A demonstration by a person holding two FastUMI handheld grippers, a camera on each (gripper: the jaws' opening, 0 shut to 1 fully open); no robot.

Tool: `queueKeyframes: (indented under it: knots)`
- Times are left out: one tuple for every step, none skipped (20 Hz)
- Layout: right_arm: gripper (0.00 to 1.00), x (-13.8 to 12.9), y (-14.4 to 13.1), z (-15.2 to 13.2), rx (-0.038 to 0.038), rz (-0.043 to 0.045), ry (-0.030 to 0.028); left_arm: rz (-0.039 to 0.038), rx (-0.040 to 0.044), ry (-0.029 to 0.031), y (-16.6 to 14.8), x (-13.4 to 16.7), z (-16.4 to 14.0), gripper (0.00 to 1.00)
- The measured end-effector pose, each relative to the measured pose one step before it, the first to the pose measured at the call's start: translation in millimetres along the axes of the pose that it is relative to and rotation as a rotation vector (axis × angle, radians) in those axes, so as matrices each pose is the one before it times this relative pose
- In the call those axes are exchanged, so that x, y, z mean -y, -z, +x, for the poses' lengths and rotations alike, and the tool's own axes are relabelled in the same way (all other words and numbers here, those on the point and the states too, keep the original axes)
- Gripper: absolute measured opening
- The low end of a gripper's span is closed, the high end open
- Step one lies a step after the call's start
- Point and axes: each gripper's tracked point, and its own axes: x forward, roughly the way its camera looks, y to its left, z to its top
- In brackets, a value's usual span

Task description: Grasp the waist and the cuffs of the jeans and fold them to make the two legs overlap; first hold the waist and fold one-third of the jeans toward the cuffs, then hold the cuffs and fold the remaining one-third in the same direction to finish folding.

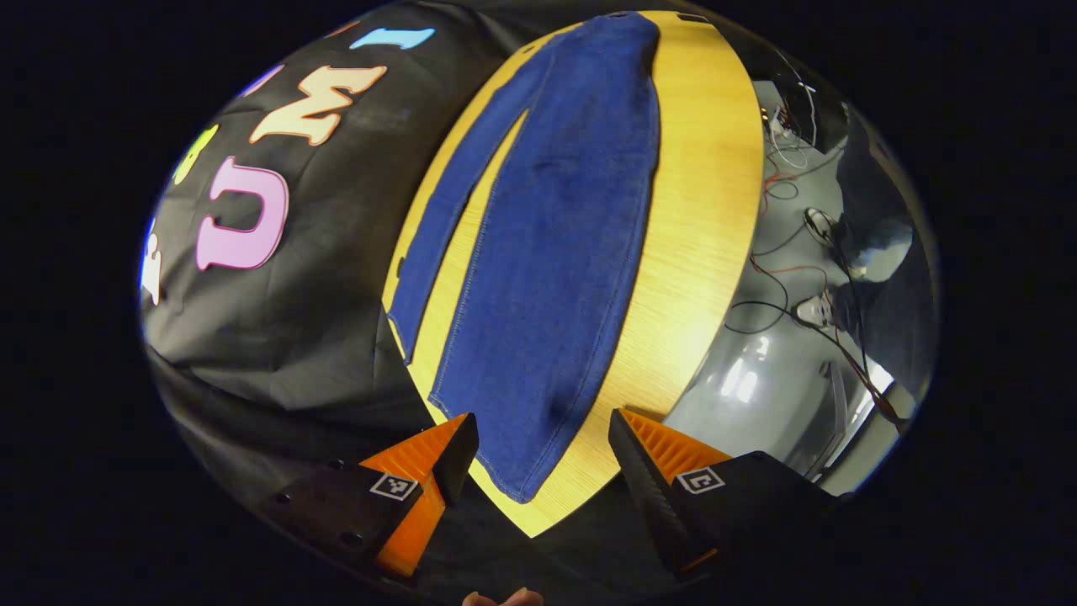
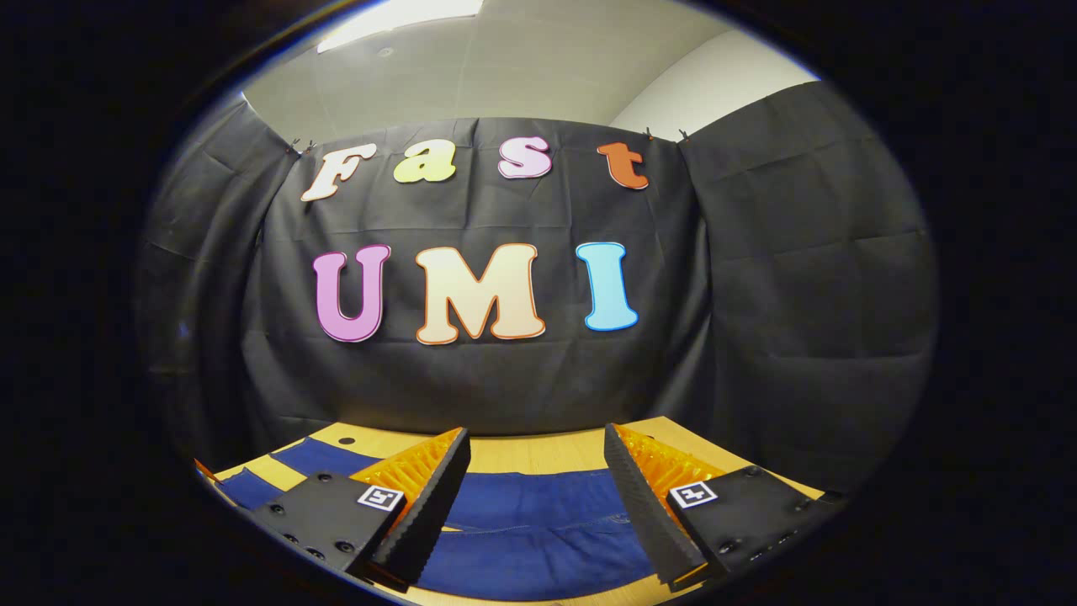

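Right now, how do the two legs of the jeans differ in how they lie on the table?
In the left gripper view, the near leg looks wide and its cuff sits by the table edge, between the open left gripper's fingers. The far leg looks narrow and lies beside the black cloth, its cuff ending farther from the gripper. A strip of wood shows between them, so they do not overlap. Both are blue, flat and joined at the waist.
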Motion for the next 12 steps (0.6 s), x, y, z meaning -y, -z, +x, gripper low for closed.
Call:
queueKeyframes:
  knots:
    - [0.98, 2.99, 0.02, -1.03, -0.00321, -0.00409, 0.00874, 0.02464, 0.00399, -0.00288, -0.27, -1.18, 3.86, 0.95]
    - [1.00, 3.13, 2.39, -1.74, -0.00422, -0.00520, 0.00902, 0.02220, 0.00624, -0.00510, -2.94, -4.65, 4.88, 0.93]
    - [0.99, 3.58, 0.81, -1.97, -0.00471, -0.00668, 0.00951, 0.01559, -0.00041, -0.00152, -0.08, -3.23, 5.89, 0.91]
    - [0.98, 3.63, 2.48, -1.28, -0.00495, -0.00849, 0.00929, 0.00908, 0.00070, 0.00513, -0.55, -2.43, 5.97, 0.90]
    - [1.00, 3.74, 2.26, -1.48, -0.00672, -0.00916, 0.00987, 0.00349, 0.00602, 0.00805, -0.92, -2.99, 4.44, 0.91]
    - [1.00, 3.80, 2.08, -1.54, -0.00782, -0.00794, 0.01060, 0.00260, 0.00734, 0.00880, -1.40, -2.07, 6.00, 0.93]
    - [0.99, 3.85, 1.16, -1.34, -0.00385, -0.00524, 0.01054, 0.00717, 0.01090, 0.00062, -1.23, -3.33, 3.48, 0.90]
    - [1.00, 3.24, 0.99, -0.81, -0.00348, -0.00410, 0.01028, 0.01450, 0.00612, 0.01268, -1.64, 0.17, 4.39, 0.84]
    - [0.98, 3.26, 1.88, -1.05, -0.00501, -0.00519, 0.00816, 0.00764, 0.00021, 0.03824, 0.19, 7.06, 1.53, 0.84]
    - [1.00, 1.35, 3.35, -2.19, -0.00695, -0.00864, 0.00321, 0.00737, -0.00741, 0.02847, -0.39, 4.54, 3.89, 0.67]
    - [1.00, 0.75, 2.78, -1.55, -0.00878, -0.01288, -0.00012, 0.00750, -0.00875, 0.02091, 1.81, 2.65, 1.55, 0.49]
    - [1.00, 1.39, 1.90, -0.44, -0.00213, -0.01915, -0.00021, 0.01002, 0.00233, 0.00341, -1.11, 1.01, 2.08, 0.31]
